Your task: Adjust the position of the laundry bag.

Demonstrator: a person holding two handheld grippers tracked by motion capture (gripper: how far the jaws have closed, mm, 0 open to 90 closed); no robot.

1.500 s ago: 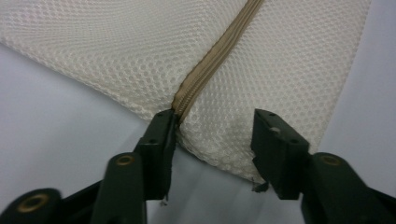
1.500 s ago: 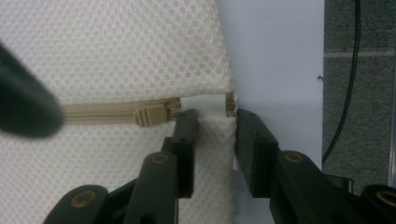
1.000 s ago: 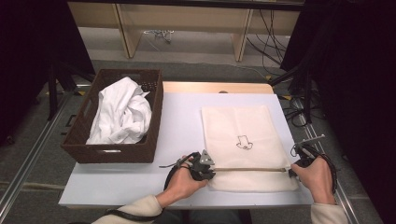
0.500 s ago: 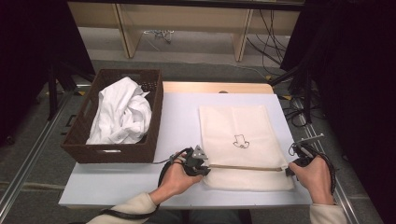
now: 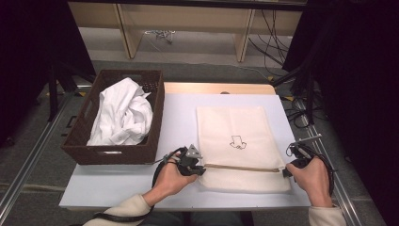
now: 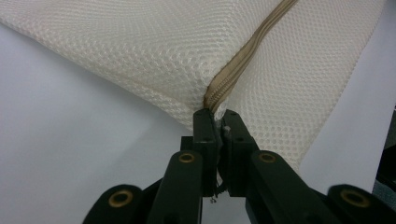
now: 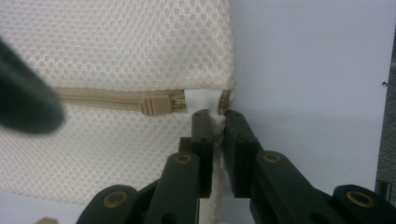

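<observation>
A cream mesh bag (image 5: 237, 136) with a small dark print lies flat on the white table (image 5: 179, 117). A tan zipper (image 5: 242, 167) runs across its near part. My left gripper (image 5: 203, 168) is shut on the bag's left edge at the zipper's end (image 6: 219, 91). At the zipper's right end my right gripper (image 5: 284, 172) is shut on a white tab (image 7: 201, 100). The tan zipper pull (image 7: 156, 105) sits just beside that tab. In both gripper views the jaws stand close together with fabric pinched between them.
A dark wicker basket (image 5: 84, 141) holding crumpled white cloth (image 5: 123, 113) stands at the table's left. A wooden strip (image 5: 216, 88) runs along the table's far edge. Cables (image 5: 291, 52) and shelf legs are on the floor beyond.
My left gripper has moved to the left with the bag's edge in it, drawing the bag's left side along. The right hand has stayed in place.
</observation>
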